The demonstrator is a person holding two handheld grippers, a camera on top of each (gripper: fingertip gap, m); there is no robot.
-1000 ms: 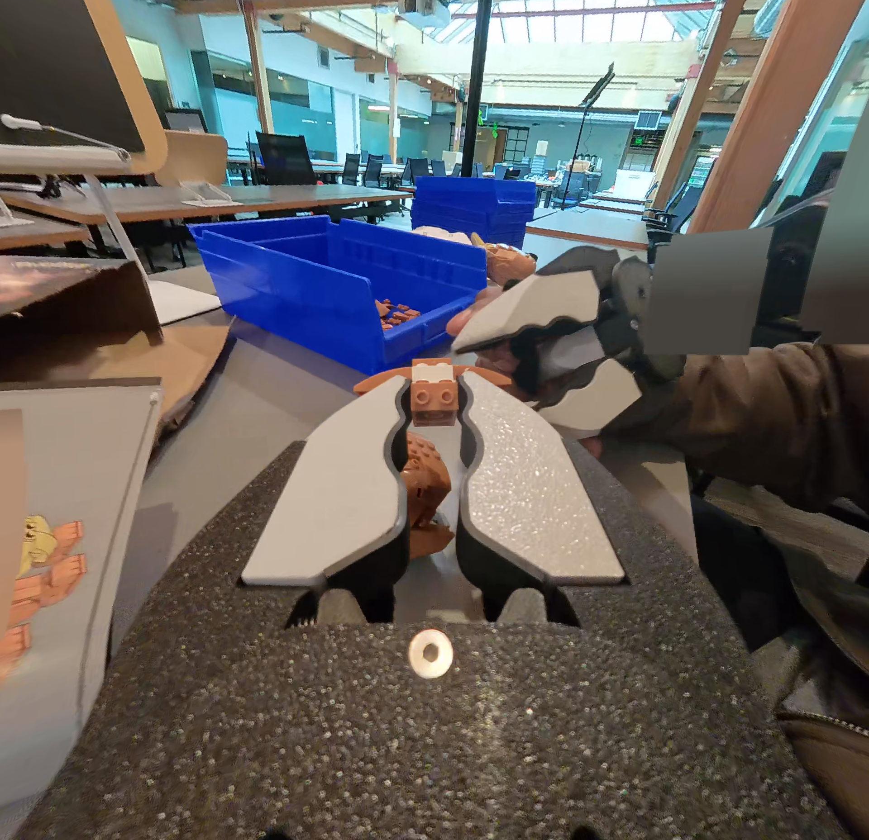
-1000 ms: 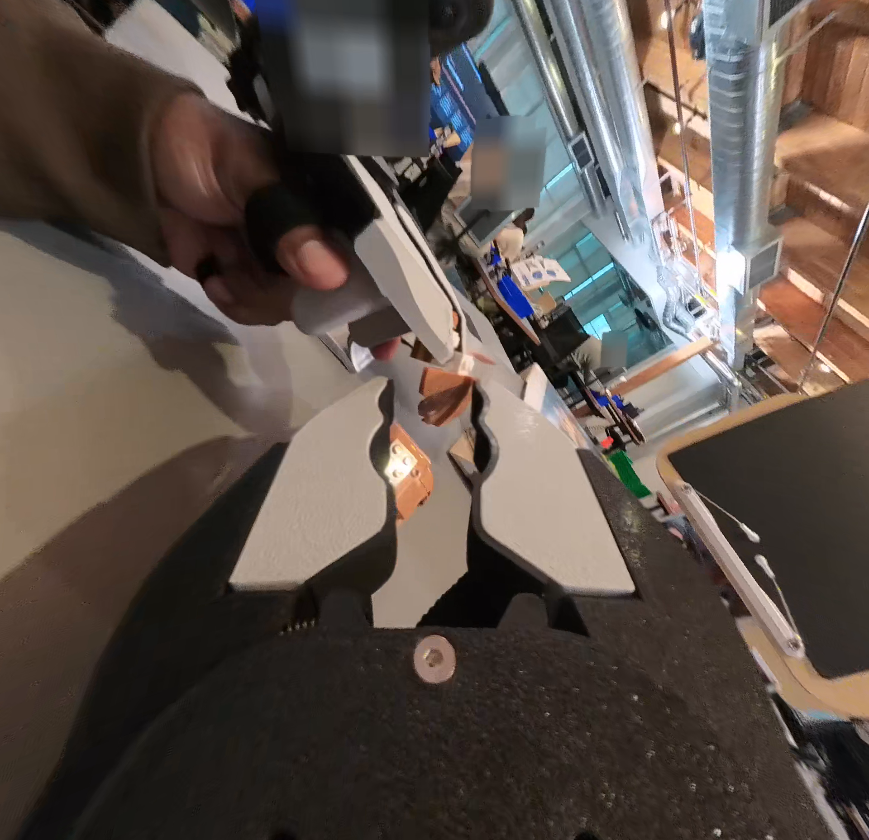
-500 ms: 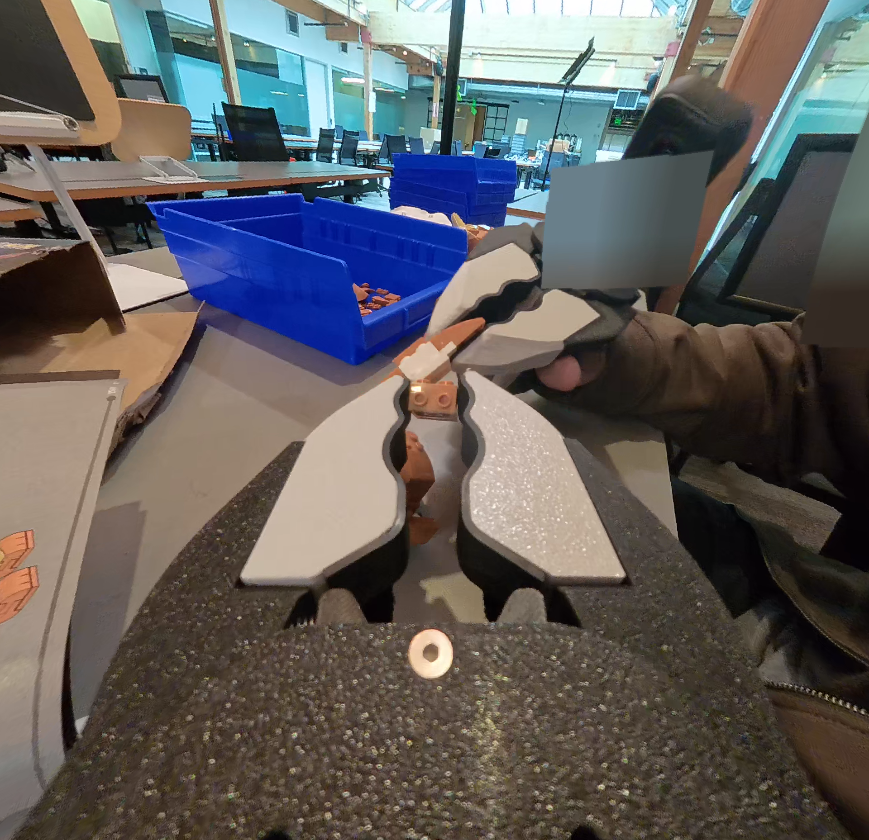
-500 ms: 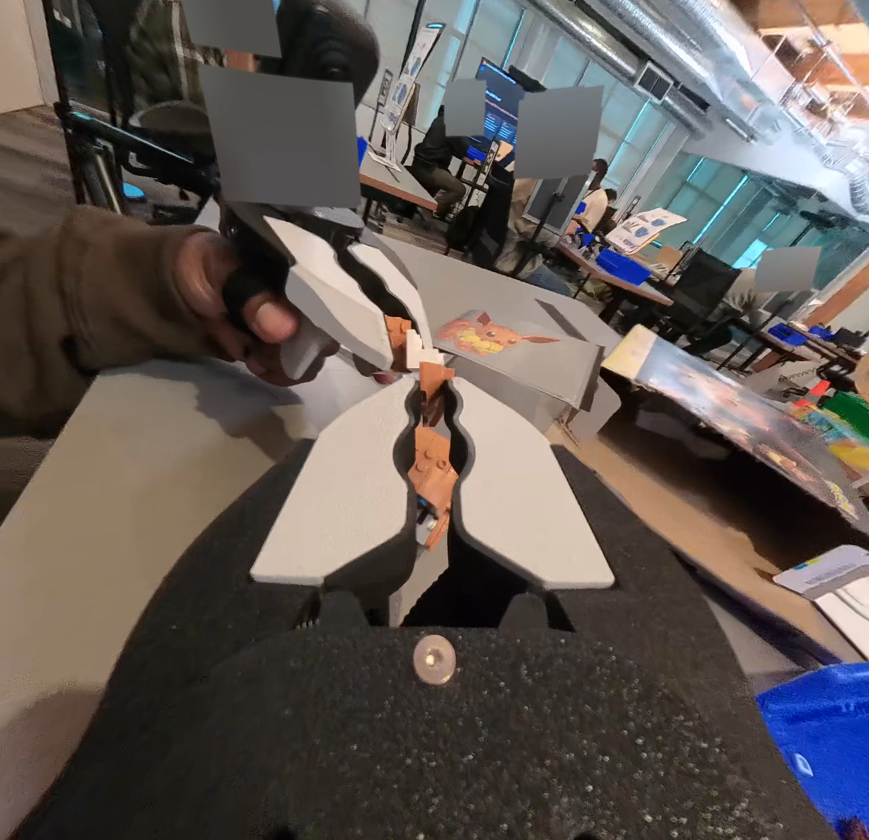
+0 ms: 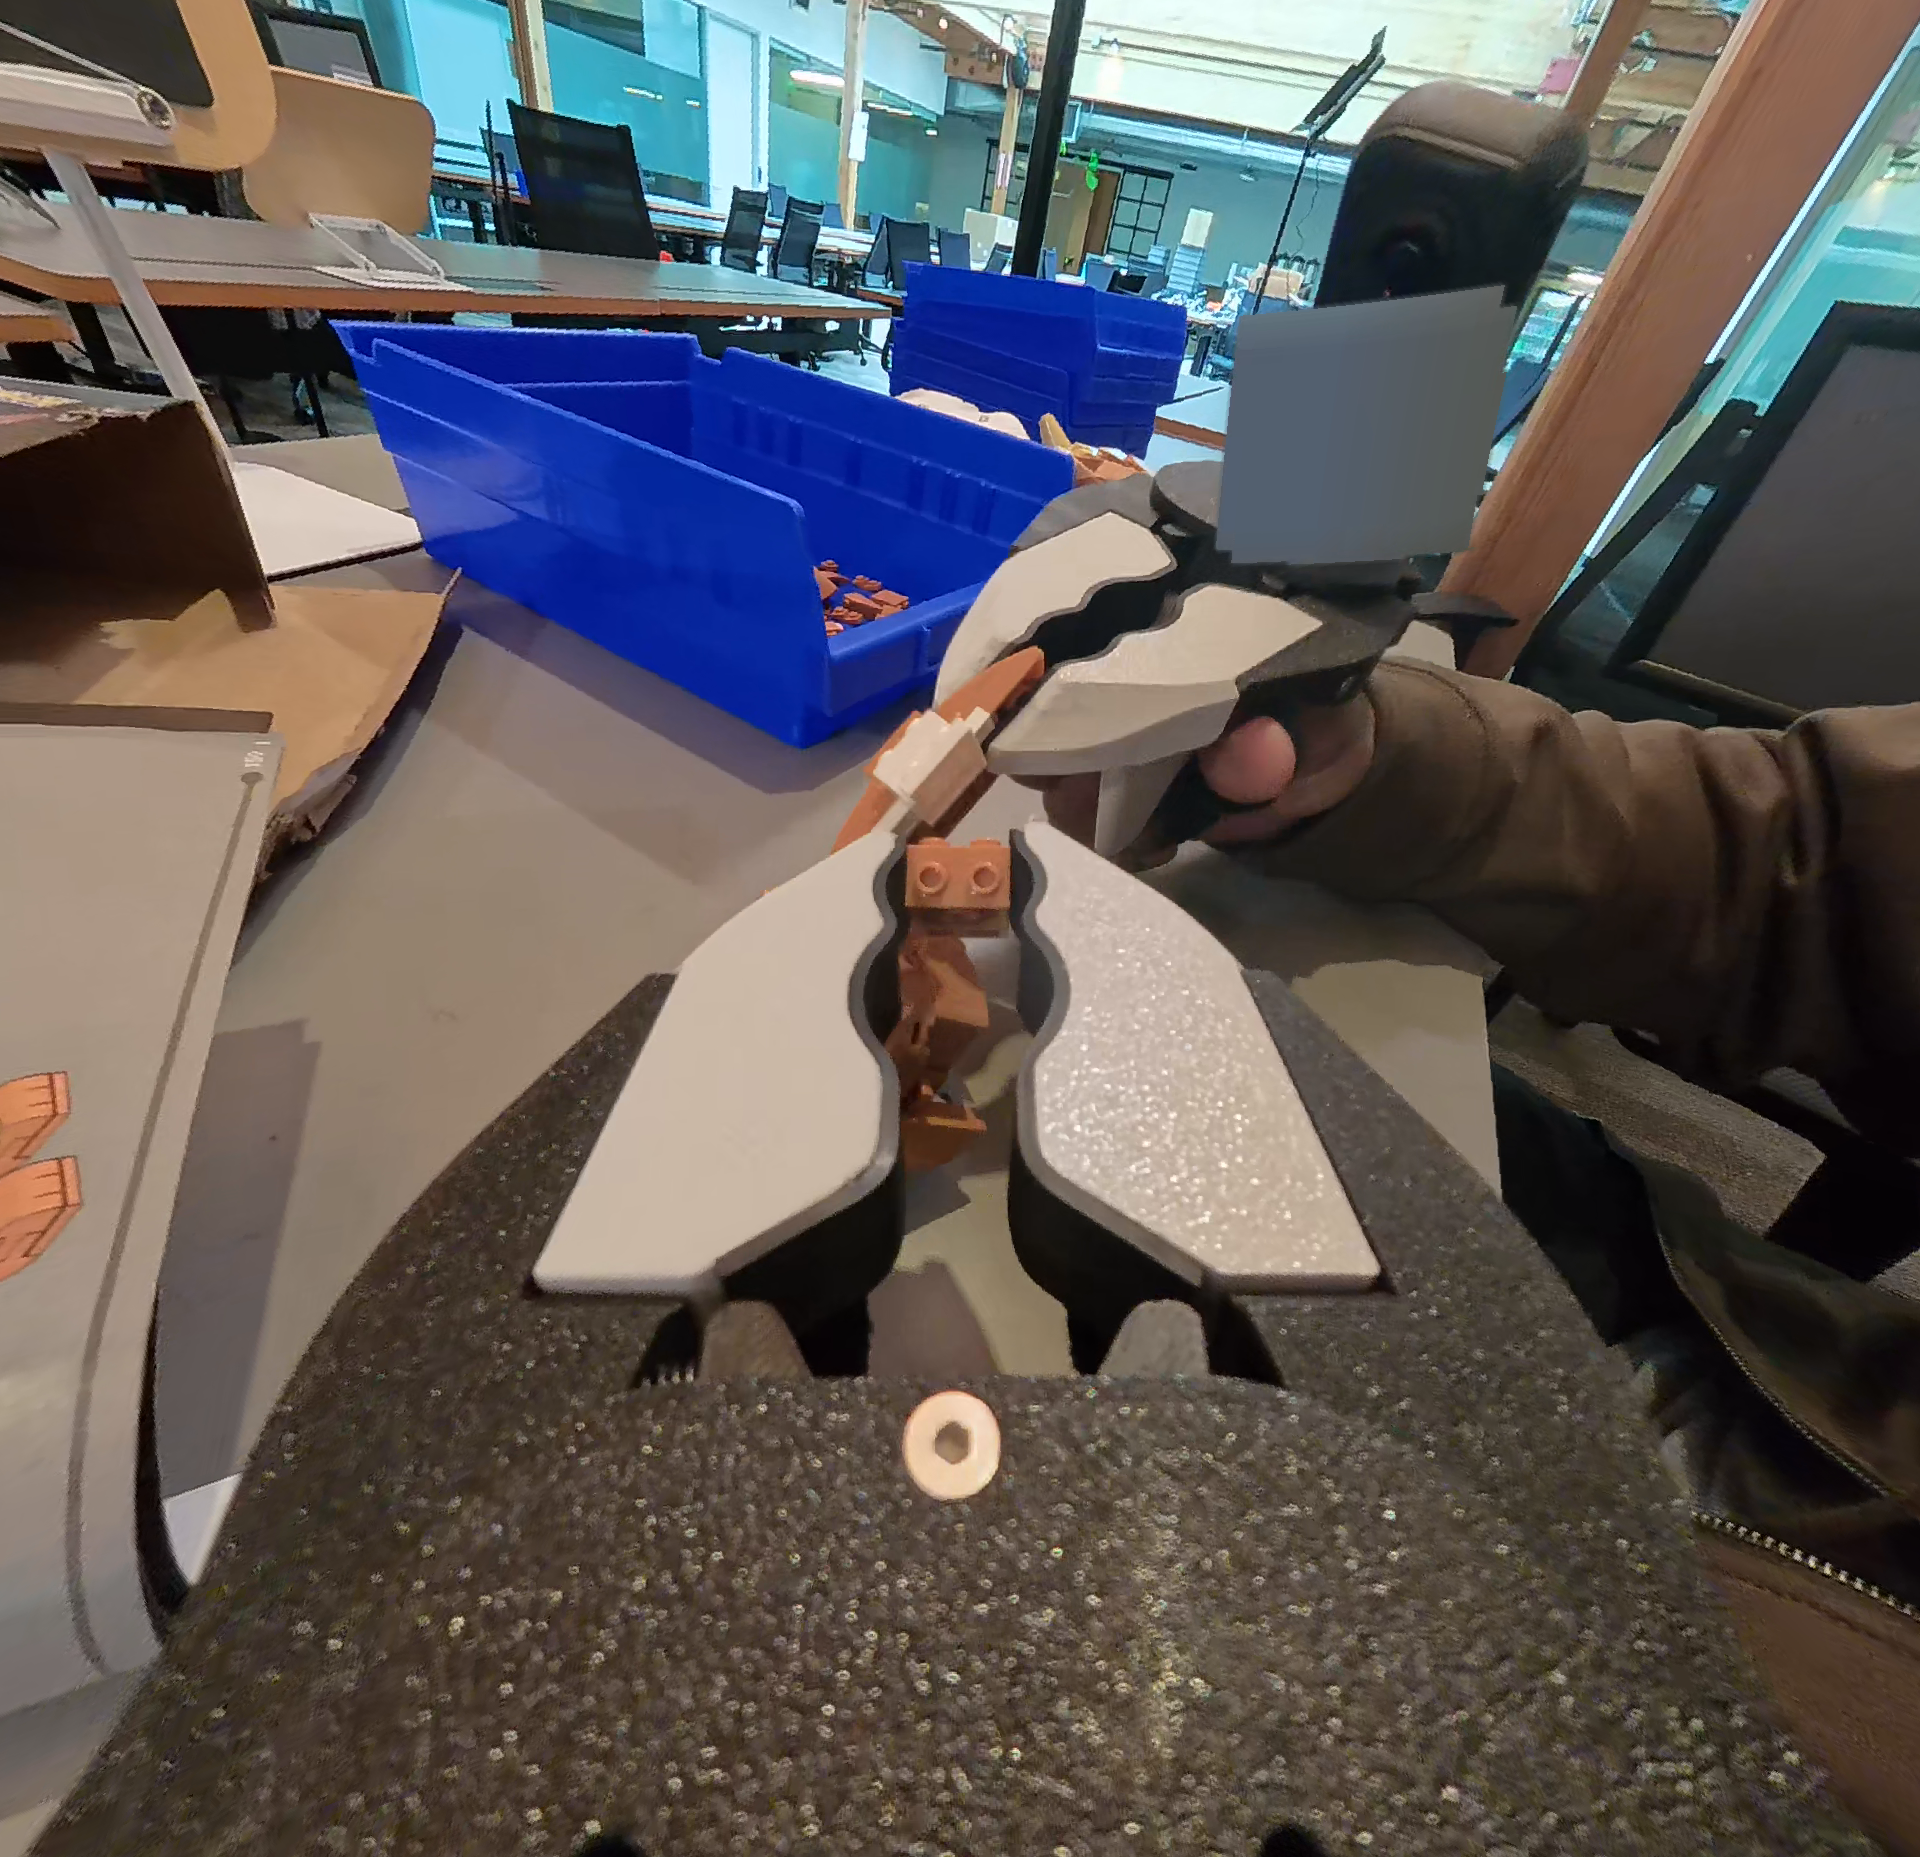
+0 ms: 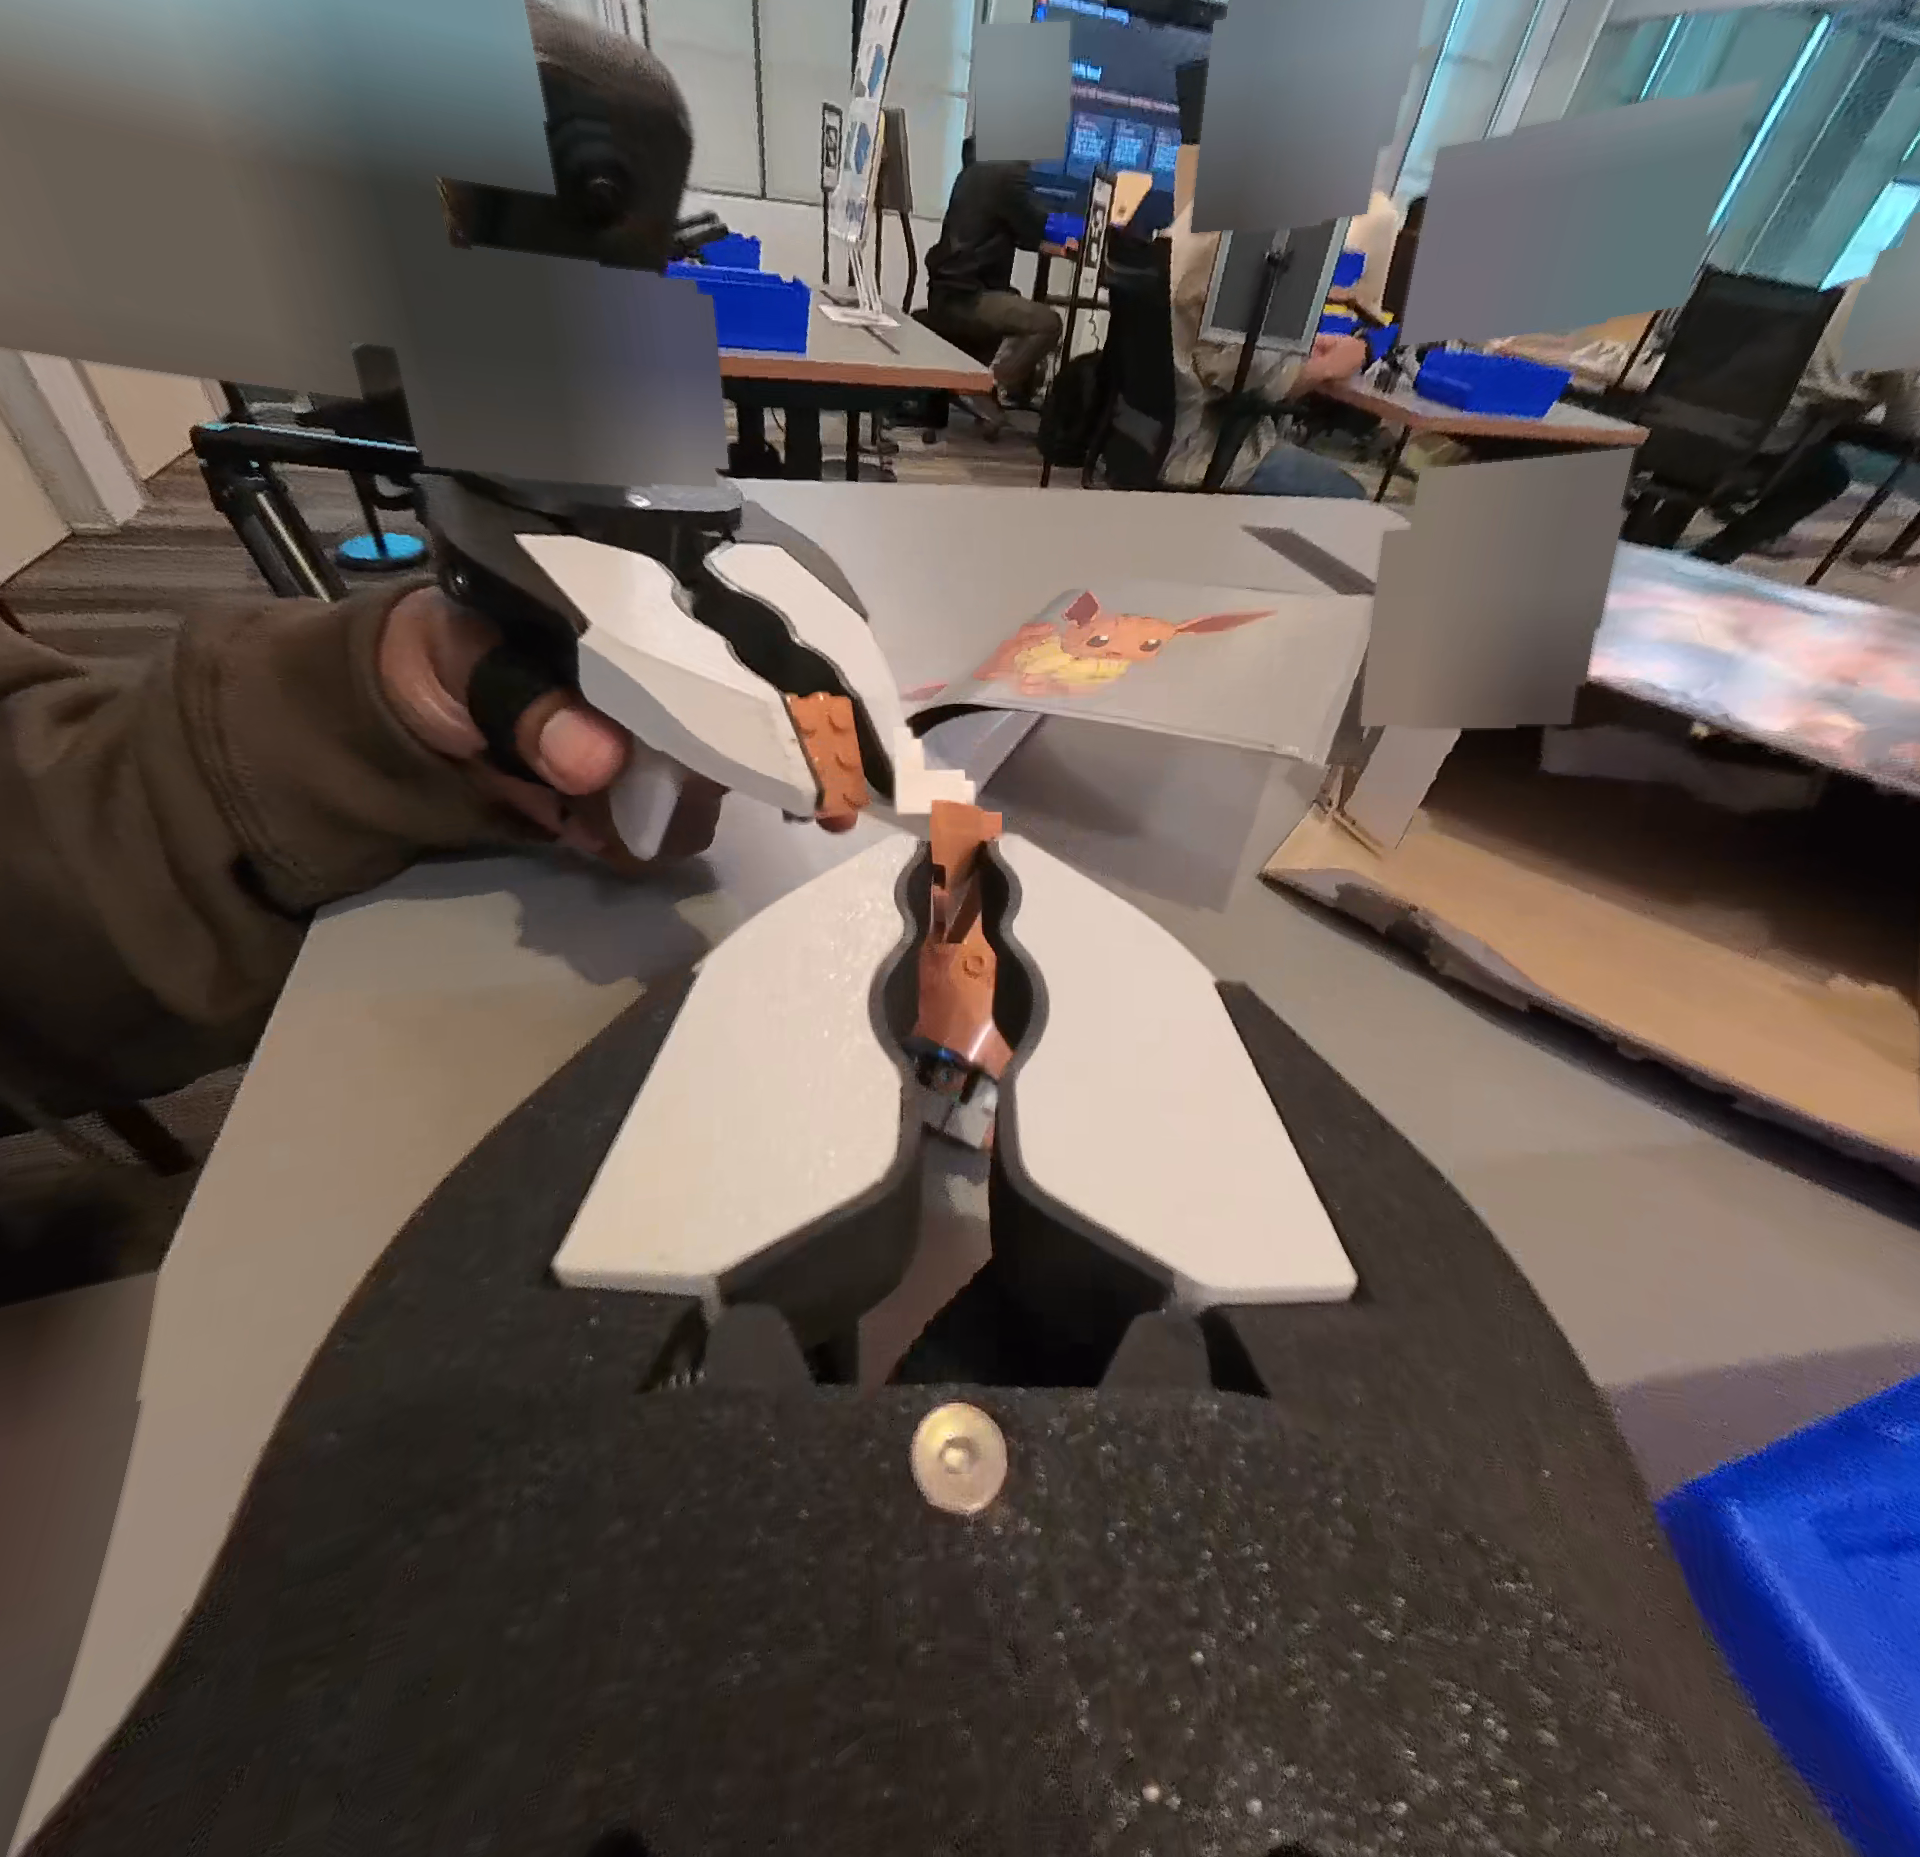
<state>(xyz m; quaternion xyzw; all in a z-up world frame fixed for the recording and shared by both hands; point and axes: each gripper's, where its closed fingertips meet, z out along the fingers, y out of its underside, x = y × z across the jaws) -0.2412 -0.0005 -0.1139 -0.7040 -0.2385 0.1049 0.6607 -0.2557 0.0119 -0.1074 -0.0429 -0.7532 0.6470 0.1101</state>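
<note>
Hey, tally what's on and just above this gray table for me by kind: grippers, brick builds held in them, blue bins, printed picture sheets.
Grippers: 2, left gripper, right gripper
Brown brick pieces held: 2, left-held piece, right-held piece
Blue bins nearby: 1, blue bin
Printed picture sheets: 1, picture sheet
Total: 6

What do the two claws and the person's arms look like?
Each claw has two pale grey fingers with wavy black inner edges, set in a speckled black foam-like body with a silver screw. The right claw carries a dark rounded camera on top. The person wears brown sleeves.
</note>
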